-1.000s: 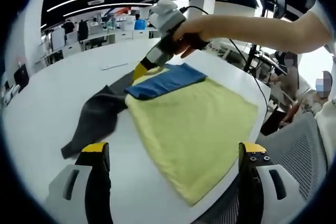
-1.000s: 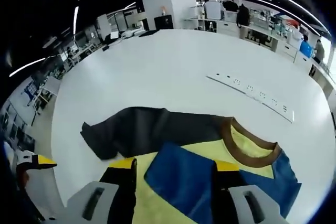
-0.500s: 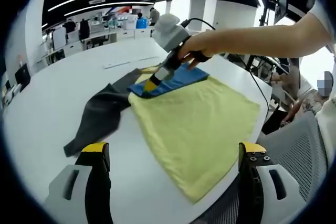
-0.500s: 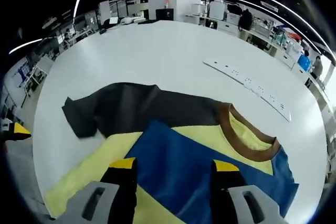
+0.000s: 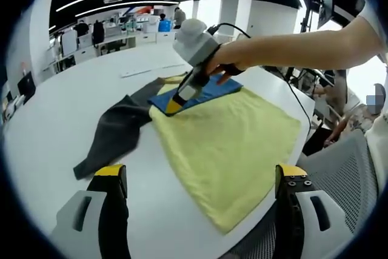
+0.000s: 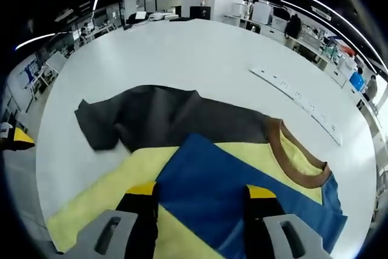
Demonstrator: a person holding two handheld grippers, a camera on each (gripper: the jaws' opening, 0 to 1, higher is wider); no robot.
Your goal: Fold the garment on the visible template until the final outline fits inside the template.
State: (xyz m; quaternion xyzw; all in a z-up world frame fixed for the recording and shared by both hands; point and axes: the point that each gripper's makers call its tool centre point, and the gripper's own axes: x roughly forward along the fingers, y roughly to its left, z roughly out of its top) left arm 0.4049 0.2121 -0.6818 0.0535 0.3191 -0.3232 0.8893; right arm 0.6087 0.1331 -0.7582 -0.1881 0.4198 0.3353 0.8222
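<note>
One garment (image 5: 224,144), a yellow T-shirt with a brown collar, lies flat on a white table (image 5: 48,125), spread so its parts can fold inward. Its blue sleeve (image 6: 212,186) is already folded across the chest; the grey sleeve (image 6: 151,122) still sticks out sideways. My right gripper (image 5: 173,107) tips down onto the blue sleeve's edge, jaws set apart on either side of the cloth, gripping nothing that I can tell. My left gripper (image 5: 200,177) waits near the hem, jaws wide and empty. One power strip (image 6: 297,98) lies beyond (no template outline is discernible).
</note>
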